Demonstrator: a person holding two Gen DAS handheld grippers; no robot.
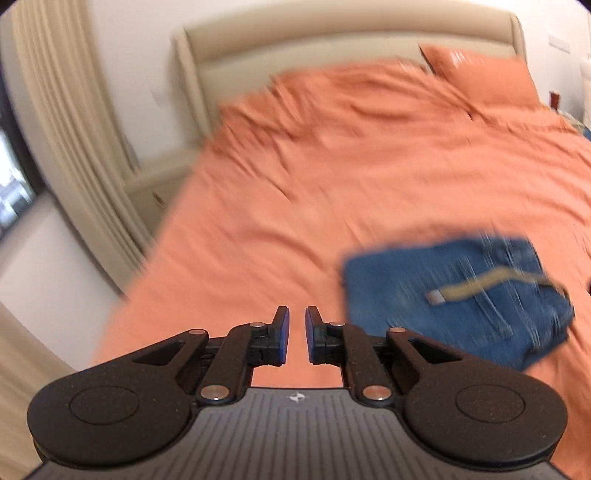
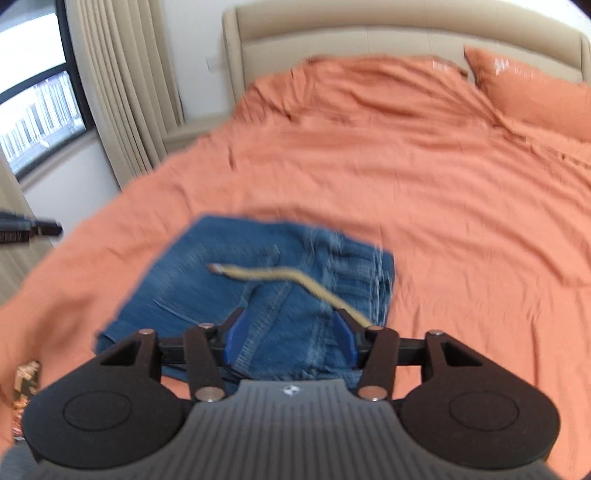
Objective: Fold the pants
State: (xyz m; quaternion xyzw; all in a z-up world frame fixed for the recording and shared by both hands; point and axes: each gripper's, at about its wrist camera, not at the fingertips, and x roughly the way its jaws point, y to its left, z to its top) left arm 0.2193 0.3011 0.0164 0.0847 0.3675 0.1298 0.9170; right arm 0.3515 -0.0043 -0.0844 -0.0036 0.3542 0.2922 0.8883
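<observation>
We see one folded pair of blue denim pants with one tan drawstring, lower centre on the orange bedsheet. Our left gripper shows a narrow gap, empty. Our right gripper is spread wide above the denim, gripping nothing.

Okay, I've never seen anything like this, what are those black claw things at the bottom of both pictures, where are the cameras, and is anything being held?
Those black claws are hand-held grippers; a person carries one in each hand, and each has a camera looking forward along its two fingers. One picture is from the left gripper, the other from the right gripper. Both look across a bed with an orange sheet, an orange pillow and a beige headboard. On the sheet lie folded blue jeans with a tan drawstring across them. Neither gripper holds anything: the left's jaws stand slightly apart over bare sheet, and the right's stand wide above the jeans without pressing them.
</observation>
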